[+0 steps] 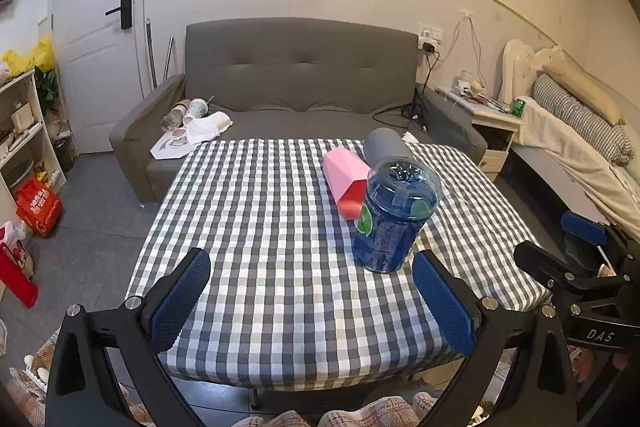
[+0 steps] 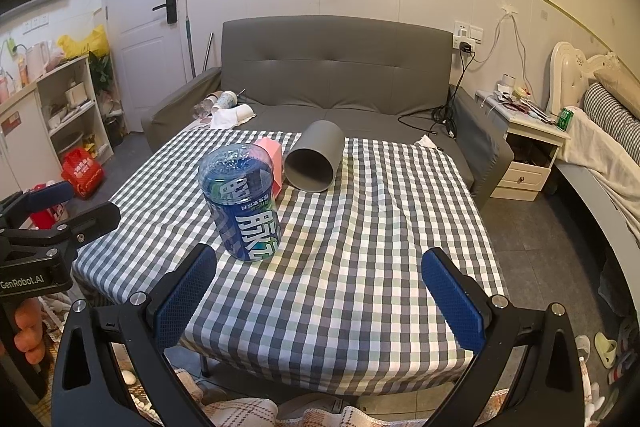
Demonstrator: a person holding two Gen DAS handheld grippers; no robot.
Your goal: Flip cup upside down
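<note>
1. Left gripper (image 1: 312,301) sits low at the near edge of the checked tablecloth (image 1: 260,227), level and pointing toward the far grey sofa (image 1: 296,67). Its blue-padded fingers (image 1: 176,301) are spread wide with nothing between them.
2. Right gripper (image 2: 320,301) takes the same pose at the near edge, aimed across the table, tongs wide apart and empty.
3. From the right wrist view the left gripper's black body shows at the far left, with a person's fingers (image 2: 26,331) wrapped round its handle. "GenRobot.AI" reads in white on that body.
4. From the left wrist view the right gripper's frame shows at the right edge, printed "DAS".
5. The grey cup (image 2: 314,157) lies on its side toward the far middle of the table, open mouth facing the right camera, not yet flipped.
6. Just left of it lies a pink faceted cup (image 1: 346,183), also on its side; whether the two touch I cannot tell.
7. Nearer stands a blue transparent bottle section (image 2: 240,201), upside down and upright, its label in large white Chinese characters, inverted.
8. A green can (image 2: 565,118) stands on the white nightstand (image 2: 532,147) at far right.
</note>
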